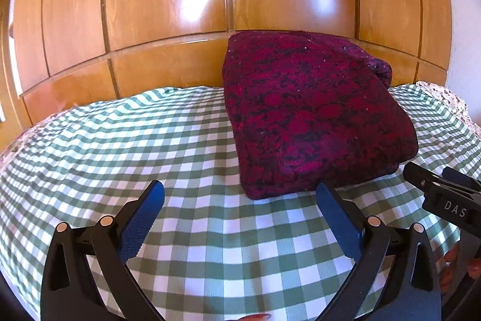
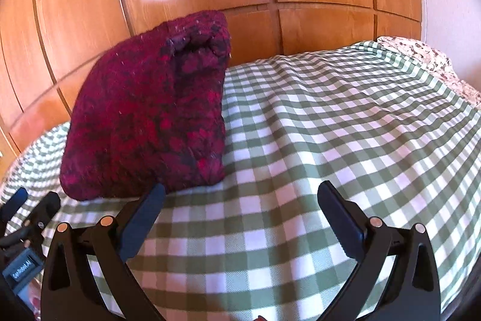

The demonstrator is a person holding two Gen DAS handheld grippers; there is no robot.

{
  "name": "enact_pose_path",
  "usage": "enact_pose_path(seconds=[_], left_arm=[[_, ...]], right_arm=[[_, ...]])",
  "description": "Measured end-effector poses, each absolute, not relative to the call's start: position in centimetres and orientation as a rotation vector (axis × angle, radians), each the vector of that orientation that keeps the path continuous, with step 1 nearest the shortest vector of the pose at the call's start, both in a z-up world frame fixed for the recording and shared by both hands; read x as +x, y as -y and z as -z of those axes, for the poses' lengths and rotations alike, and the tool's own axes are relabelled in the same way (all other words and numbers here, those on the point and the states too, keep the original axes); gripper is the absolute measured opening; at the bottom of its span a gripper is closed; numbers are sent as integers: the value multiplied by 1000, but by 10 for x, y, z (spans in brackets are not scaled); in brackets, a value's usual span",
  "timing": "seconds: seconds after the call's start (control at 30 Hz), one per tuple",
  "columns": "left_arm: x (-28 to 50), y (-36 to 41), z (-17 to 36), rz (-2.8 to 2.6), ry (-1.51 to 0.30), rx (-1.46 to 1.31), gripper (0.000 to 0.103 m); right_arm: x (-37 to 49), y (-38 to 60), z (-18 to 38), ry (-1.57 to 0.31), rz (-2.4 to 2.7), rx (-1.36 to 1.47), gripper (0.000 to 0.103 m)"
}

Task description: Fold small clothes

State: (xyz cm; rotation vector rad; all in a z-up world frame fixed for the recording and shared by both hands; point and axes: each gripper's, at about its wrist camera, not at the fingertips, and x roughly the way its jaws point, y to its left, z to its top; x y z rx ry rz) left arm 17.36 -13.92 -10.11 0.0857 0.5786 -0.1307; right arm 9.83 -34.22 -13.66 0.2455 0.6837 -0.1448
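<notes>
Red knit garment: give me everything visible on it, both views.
The red knit garment is a thick, fuzzy dark-red and black mottled knit with pale lint specks, folded into a compact, roughly rectangular bundle. It lies flat on the green-checked cloth, in front of the wooden panels. The right wrist view shows stacked layers and a rolled fold at its far end. Neither open gripper grips it, and contact is unclear.

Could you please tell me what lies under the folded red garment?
The folded red garment rests on the green checked cloth. What the cloth covers beneath it is hidden. Neither open gripper touches it.
</notes>
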Motion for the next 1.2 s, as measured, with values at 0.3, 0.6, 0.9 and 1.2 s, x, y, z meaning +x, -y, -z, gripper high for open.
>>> enact_pose_path(seconds=[0.3, 0.6, 0.9, 1.2], left_arm=[[167, 132, 89, 68, -572, 93, 100], [153, 119, 73, 82, -568, 53, 100], [136, 115, 62, 80, -541, 66, 100], [133, 114, 59, 74, -536, 62, 100]], right_arm=[[76, 333, 115, -664, 100, 251, 101], [58, 310, 99, -651, 75, 199, 101], [37, 290, 82, -603, 78, 153, 101], [31, 287, 75, -573, 95, 127, 101]])
